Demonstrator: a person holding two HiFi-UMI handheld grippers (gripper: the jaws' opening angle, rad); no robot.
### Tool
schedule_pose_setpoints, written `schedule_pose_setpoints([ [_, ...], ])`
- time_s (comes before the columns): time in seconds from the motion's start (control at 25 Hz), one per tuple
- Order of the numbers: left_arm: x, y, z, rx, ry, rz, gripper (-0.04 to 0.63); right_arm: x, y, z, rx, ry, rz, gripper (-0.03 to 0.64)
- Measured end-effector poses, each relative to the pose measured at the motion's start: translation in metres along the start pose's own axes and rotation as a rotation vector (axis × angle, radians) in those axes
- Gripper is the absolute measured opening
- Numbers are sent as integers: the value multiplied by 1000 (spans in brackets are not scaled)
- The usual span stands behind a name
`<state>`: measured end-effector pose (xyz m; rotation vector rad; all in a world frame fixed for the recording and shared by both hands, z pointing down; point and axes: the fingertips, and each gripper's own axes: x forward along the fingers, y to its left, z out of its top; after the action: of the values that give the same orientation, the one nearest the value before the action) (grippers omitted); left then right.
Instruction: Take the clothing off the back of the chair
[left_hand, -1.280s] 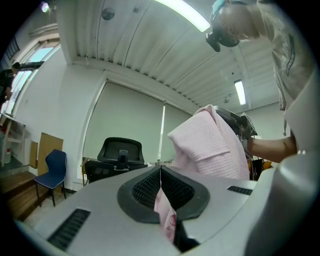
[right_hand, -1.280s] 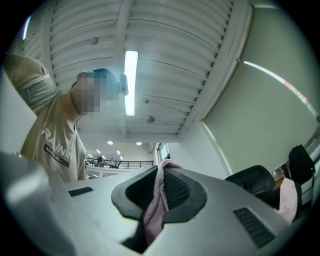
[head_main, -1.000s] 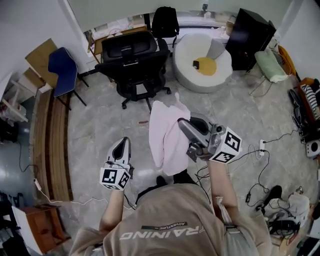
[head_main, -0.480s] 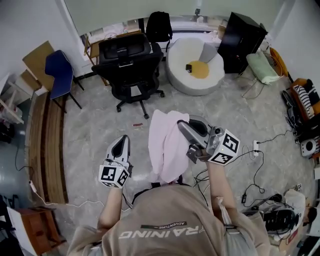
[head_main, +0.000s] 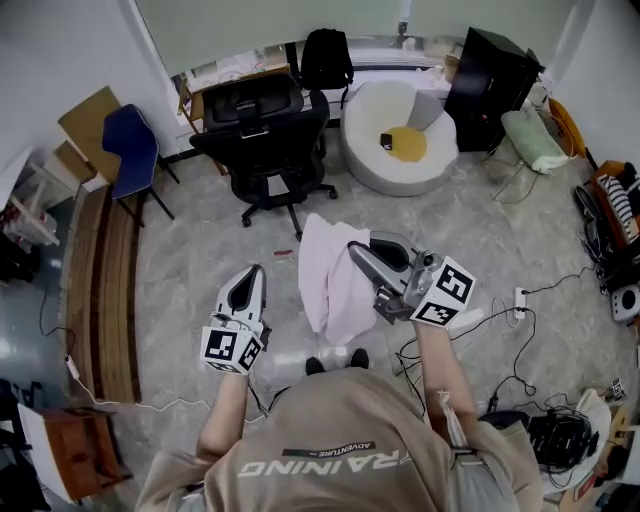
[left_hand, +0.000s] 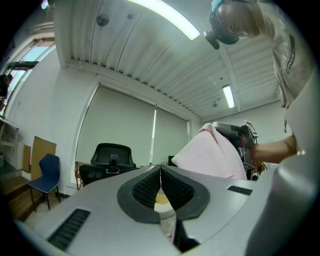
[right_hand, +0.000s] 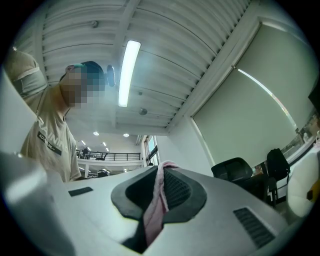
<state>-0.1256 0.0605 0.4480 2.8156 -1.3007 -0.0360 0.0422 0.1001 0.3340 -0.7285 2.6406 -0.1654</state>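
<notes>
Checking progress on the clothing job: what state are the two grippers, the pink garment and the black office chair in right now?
Pink waffle-knit garment: off the chair, hanging from the right gripper.
Right gripper: shut on the garment.
Left gripper: shut, nothing between its jaws.
Black office chair: upright on its wheels, back bare.

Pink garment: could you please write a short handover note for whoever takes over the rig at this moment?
Right tool: shut on the pink garment, which hangs from it above the floor, clear of the black office chair.
Left tool: shut, empty, held beside the garment.
Done: the garment is off the chair; the chair back is bare.
Left: probably only setting the garment down; no spot for it is evident.
</notes>
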Motion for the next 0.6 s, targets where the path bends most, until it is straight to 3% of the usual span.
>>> schedule_pose_setpoints([
  [0.6, -2, 0, 2, 17, -1, -11, 14, -13, -8, 0, 13, -44, -41, 46],
])
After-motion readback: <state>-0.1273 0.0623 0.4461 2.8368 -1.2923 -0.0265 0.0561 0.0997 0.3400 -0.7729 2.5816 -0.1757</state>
